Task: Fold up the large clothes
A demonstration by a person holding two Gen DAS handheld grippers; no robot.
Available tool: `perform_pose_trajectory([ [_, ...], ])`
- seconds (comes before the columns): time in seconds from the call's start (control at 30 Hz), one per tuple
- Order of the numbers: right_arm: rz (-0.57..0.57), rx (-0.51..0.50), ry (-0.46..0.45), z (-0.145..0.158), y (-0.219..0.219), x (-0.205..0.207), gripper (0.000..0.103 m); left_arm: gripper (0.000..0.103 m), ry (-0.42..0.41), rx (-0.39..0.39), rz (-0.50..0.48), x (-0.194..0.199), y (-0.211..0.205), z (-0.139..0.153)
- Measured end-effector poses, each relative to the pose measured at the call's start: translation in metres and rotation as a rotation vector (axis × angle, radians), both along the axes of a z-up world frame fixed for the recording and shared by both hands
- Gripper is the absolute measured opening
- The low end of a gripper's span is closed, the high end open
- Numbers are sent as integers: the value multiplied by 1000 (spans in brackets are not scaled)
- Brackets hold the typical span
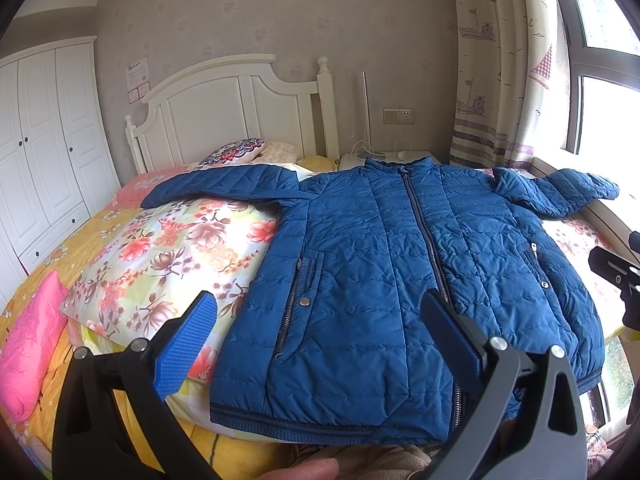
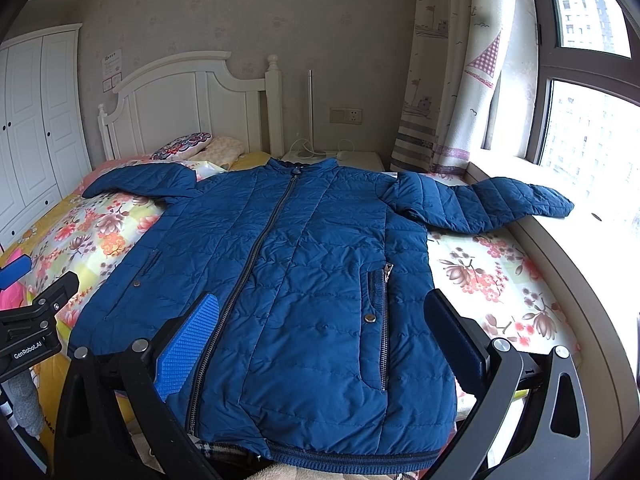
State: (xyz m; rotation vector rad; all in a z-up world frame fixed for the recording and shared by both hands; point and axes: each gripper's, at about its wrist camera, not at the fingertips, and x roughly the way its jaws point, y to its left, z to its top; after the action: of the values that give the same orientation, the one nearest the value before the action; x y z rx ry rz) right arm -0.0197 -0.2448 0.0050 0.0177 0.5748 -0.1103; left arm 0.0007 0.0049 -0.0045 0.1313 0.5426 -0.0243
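Observation:
A blue quilted jacket [image 1: 384, 264] lies flat and zipped on the bed, front up, collar toward the headboard, both sleeves spread out sideways. It also shows in the right wrist view [image 2: 288, 280]. My left gripper [image 1: 320, 312] is open and empty, held above the jacket's lower left part near the hem. My right gripper [image 2: 320, 312] is open and empty above the jacket's lower right part. The left sleeve [image 1: 224, 184] rests on a floral quilt; the right sleeve [image 2: 492, 204] reaches onto the window sill.
The floral quilt [image 1: 172, 256] and a pink pillow [image 1: 28, 344] lie on the bed at left. A white headboard [image 1: 236, 108], wardrobe [image 1: 44, 140] and bedside table [image 2: 340, 158] stand behind. The window sill [image 2: 580, 264] runs along the right.

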Motion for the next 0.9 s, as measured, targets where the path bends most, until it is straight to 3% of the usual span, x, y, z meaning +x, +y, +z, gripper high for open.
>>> perform_pose_trajectory([
  [0.3,-12,29,7,-5,-10,5,99,101,24,3,-8,8,-6,-1],
  [0.57,-95,122,20,-14,-63,30,99,101,47,36,-35,39,-25,-7],
  [0.67,-162,224,61,-29,-105,49,99,101,63,81,-48,75,-40,-15],
  [0.77,-271,304,101,-46,-158,73,99,101,140,116,-91,130,-59,-27],
  [0.9,-456,387,77,-61,-234,103,99,101,232,168,-132,206,-80,-49],
])
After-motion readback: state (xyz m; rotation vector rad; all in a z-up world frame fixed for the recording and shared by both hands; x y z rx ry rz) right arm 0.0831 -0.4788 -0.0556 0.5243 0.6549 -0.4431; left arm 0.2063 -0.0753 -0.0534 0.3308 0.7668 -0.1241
